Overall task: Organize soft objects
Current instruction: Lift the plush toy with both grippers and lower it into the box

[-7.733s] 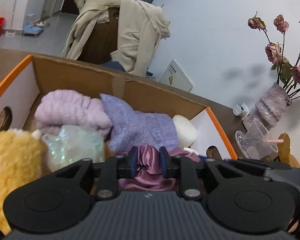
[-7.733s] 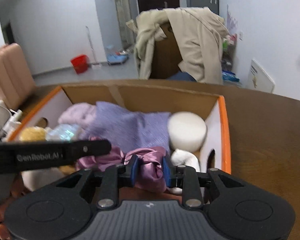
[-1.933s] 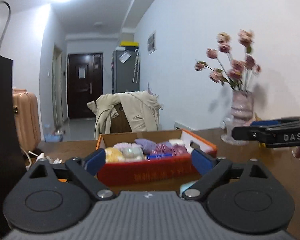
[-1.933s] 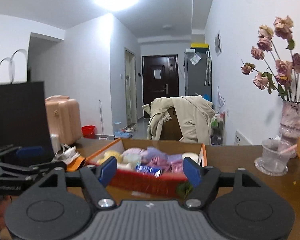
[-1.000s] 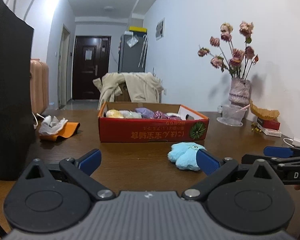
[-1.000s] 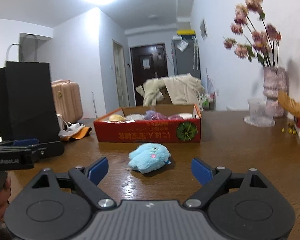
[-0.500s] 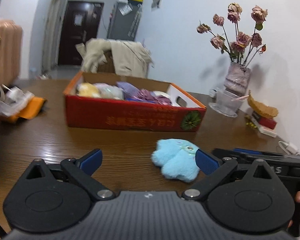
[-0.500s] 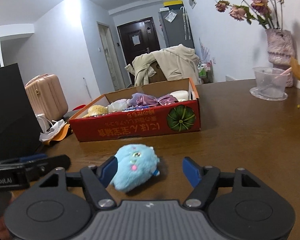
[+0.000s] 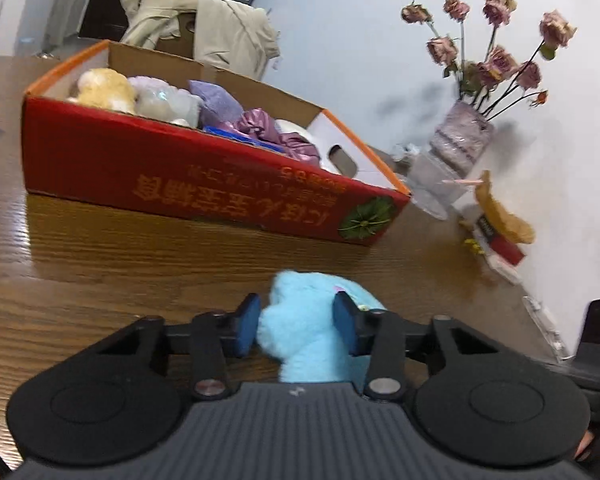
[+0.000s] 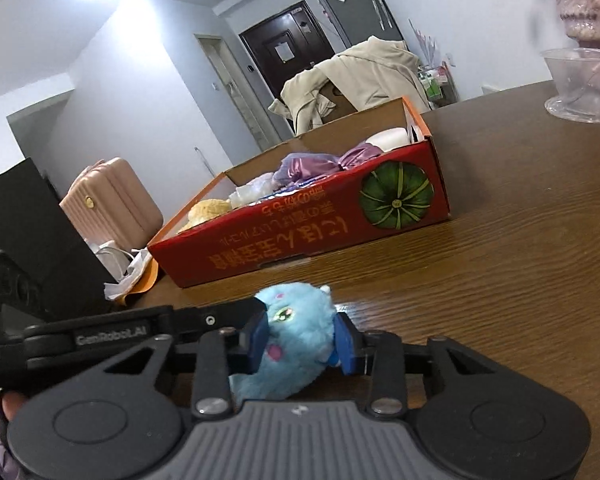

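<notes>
Jaws of the left gripper [image 9: 296,322] have just been closing and now pinch the blue plush toy [image 9: 314,332]; the right gripper [image 10: 300,338] has done likewise, its pads pressed into the same toy. The toy lies on the wooden table [image 9: 100,272], just in front of the red cardboard box [image 9: 204,184], which already holds other soft items. Step in hand, by judgement: securing the toy. Next move calls for a joint lift clearing the box's near wall. Toy's underside is hidden; left view is motion-blurred.
</notes>
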The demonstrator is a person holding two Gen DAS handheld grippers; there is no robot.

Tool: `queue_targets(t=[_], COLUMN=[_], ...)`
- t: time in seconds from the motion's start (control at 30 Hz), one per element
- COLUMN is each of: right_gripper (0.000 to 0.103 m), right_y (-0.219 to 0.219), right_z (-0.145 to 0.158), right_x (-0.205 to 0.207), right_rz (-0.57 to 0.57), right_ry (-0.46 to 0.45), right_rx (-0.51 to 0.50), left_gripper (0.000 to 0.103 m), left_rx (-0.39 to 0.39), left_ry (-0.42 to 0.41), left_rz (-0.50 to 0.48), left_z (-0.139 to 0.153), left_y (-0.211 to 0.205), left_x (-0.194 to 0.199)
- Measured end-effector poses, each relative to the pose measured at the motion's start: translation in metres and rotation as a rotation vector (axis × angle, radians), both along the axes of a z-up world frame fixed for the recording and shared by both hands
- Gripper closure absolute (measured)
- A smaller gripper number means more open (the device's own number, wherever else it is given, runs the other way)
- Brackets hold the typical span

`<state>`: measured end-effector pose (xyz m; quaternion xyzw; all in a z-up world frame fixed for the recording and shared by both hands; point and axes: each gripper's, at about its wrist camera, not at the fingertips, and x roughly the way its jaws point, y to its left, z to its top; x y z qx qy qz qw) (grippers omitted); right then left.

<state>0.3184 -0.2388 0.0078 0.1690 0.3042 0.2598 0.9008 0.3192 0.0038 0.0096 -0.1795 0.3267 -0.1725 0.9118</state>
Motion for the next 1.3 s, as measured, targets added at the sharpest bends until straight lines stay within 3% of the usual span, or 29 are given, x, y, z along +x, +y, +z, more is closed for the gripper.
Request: queue_targets(t=[0.1, 0.23, 0.47, 0.67, 0.8, 0.9, 1.03, 1.2, 1.27, 1.3], right_gripper=[0.068, 0.067, 0.071, 0.071, 0.071, 0.071, 0.071, 0.071, 0.071, 0.073], right_y=[-0.002, 0.001, -0.001, -0.001, -0.002, -0.003, 0.005, 0.03, 0.039, 0.046], right_z=[-0.005, -0.006, -0.004, 0.035, 0.081, 0.117, 0.139, 0.127, 0.111, 0.1], right_x=[0.005, 0.005, 0.002, -0.034, -0.032, 0.006, 0.085, 0.19, 0.23, 0.248], right_rz=[0.005, 0.015, 0.026, 0.007, 0.021, 0.038, 0.035, 0.018, 0.017, 0.023], right_ry=[0.019, 0.002, -0.009, -0.118, -0.235, -0.312, -0.307, -0.222, -0.165, -0.129], right_rx=[0.043, 0.029, 0.03, 0.002, -0.018, -0.033, -0.04, -0.096, -0.119, -0.147], left_gripper=[0.064, 0.064, 0.068, 0.068, 0.068, 0.068, 0.068, 0.068, 0.069, 0.075], left_rx=[-0.029, -0.076, -0.05, -0.058, -0.055, -0.055, -0.067, -0.099, -0.072, -0.065], left_ry=[0.008, 0.017, -0.01, -0.102, -0.205, -0.255, -0.23, -0.108, -0.054, -0.01], left_rz=[0.0, 0.0, 0.002, 0.008, -0.009, -0.025, -0.034, 0.002, 0.015, 0.02], left_z=[-0.003, -0.007, -0.002, 0.036, 0.083, 0.115, 0.131, 0.106, 0.085, 0.073], left_y=[0.004, 0.008, 0.002, -0.002, -0.002, 0.0, 0.01, 0.029, 0.035, 0.037], left_x=[0.002, 0.002, -0.006, -0.041, -0.033, 0.007, 0.093, 0.198, 0.231, 0.247])
